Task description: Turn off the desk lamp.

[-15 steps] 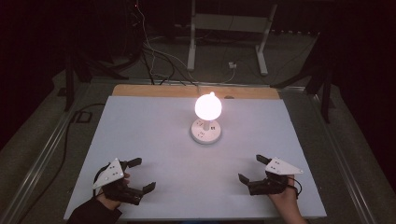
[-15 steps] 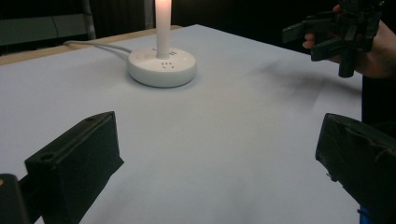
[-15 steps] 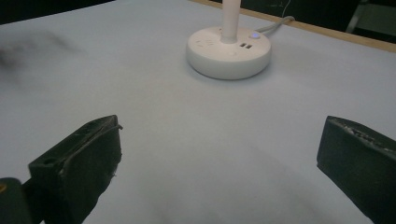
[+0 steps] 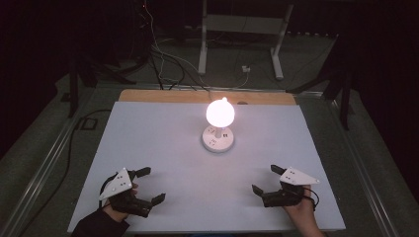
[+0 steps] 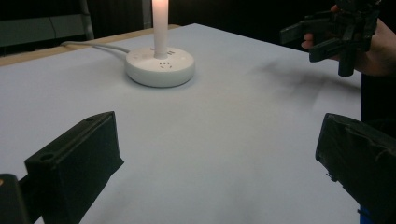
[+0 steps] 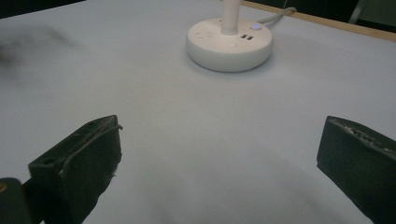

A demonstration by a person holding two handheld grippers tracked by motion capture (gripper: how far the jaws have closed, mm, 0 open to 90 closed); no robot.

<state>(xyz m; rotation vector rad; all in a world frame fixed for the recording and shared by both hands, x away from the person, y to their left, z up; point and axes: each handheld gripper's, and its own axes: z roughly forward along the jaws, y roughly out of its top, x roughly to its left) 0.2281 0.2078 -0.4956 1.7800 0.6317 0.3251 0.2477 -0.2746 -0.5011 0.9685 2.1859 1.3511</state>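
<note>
A lit bulb (image 4: 220,112) glows on a round white base (image 4: 218,138) with sockets, at the middle of the white table top (image 4: 163,148). The base (image 5: 159,67) stands ahead of my left gripper, and the base (image 6: 229,44) also lies ahead of my right gripper, with a small blue light on it. My left gripper (image 4: 146,186) rests near the front left edge, jaws wide apart and bare. My right gripper (image 4: 267,179) sits near the front right, open with nothing between its jaws. In the left gripper view the right gripper (image 5: 327,35) appears at the upper right.
A white cable (image 5: 93,45) runs from the base toward the wooden strip (image 4: 197,96) at the table's far edge. Beyond it stand a white metal frame (image 4: 242,29) and loose wires on the dark floor. Metal rails (image 4: 44,168) flank the table.
</note>
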